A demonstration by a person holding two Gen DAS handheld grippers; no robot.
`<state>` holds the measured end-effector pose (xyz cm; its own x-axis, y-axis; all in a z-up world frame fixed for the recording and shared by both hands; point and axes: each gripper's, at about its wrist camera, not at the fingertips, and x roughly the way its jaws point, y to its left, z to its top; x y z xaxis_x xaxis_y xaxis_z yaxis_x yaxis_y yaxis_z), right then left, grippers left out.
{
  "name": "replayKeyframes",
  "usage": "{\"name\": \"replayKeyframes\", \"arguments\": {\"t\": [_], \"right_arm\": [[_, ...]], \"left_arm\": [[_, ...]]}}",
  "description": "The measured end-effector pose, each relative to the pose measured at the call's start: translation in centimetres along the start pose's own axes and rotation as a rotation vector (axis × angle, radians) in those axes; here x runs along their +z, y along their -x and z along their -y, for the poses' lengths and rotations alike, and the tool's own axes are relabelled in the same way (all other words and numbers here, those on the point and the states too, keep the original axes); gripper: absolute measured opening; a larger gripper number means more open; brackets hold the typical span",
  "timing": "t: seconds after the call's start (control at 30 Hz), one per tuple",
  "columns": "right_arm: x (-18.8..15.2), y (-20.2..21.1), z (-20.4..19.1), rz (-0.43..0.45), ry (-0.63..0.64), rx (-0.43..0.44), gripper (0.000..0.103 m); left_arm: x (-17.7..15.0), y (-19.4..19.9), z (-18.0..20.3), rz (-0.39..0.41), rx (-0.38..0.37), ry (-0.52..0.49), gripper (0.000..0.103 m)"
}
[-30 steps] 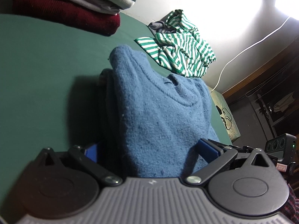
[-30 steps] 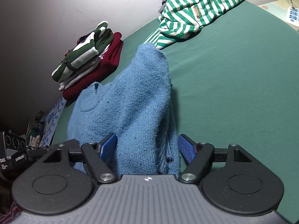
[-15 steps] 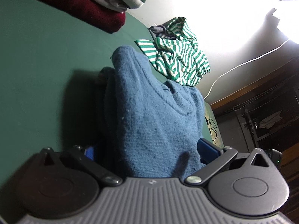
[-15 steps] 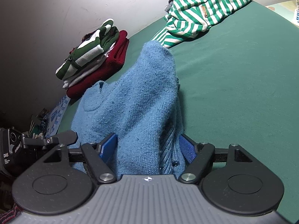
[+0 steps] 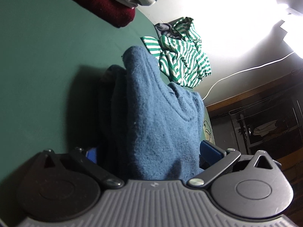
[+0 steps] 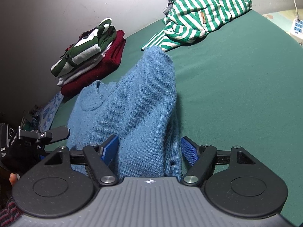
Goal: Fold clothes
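Blue sweater (image 6: 144, 113) mid-fold, centre frame; left tongs (image 5: 151, 155) and right tongs (image 6: 149, 149) each clamped on its bunched hem; next: carry hem toward collar over green worktop (image 6: 236, 94)

The room is dim, lit by one strong source that blows out to white glare on the wall (image 5: 227, 15) at the upper right of the left wrist view. The sweater (image 5: 161, 123) throws a deep shadow leftward onto the green surface (image 5: 37, 75), hiding detail there. The right wrist view is evener and softer. Both views bend strongly at the edges; focus is fair, slightly grainy.
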<state>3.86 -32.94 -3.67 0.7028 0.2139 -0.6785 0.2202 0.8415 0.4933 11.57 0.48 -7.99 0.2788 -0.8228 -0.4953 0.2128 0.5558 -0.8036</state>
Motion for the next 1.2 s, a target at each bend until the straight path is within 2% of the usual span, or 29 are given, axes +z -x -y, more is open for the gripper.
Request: {"name": "replayKeyframes", "arguments": {"t": [0.2,0.27,0.33,0.43,0.77,0.97,1.2], "right_arm": [[0.0,0.0,0.6,0.001,-0.033,0.002,0.080],[0.0,-0.2,1.0,-0.007,-0.059,0.005,0.083],[0.0,-0.3,0.9,-0.009,-0.062,0.008,0.083],[0.0,-0.7,0.5,-0.007,-0.055,0.004,0.083],[-0.2,-1.7,-1.2,0.002,-0.018,-0.052,0.085],[-0.3,-1.8,-1.3,0.009,-0.010,-0.053,0.082],[-0.3,-1.3,-1.4,0.015,0.017,-0.027,0.072]], "left_arm": [[0.2,-0.1,0.1,-0.012,0.013,0.008,0.102],[0.3,-0.4,0.9,-0.021,0.056,-0.017,0.101],[0.1,-0.8,2.0,-0.027,0.126,-0.065,0.096],[-0.3,-1.4,3.6,-0.028,0.232,-0.139,0.095],[-1.1,-3.2,5.7,0.001,0.399,-0.207,0.101],[-1.1,-3.6,5.8,0.015,0.424,-0.206,0.102],[-1.1,-3.5,6.0,-0.002,0.432,-0.203,0.102]]}}
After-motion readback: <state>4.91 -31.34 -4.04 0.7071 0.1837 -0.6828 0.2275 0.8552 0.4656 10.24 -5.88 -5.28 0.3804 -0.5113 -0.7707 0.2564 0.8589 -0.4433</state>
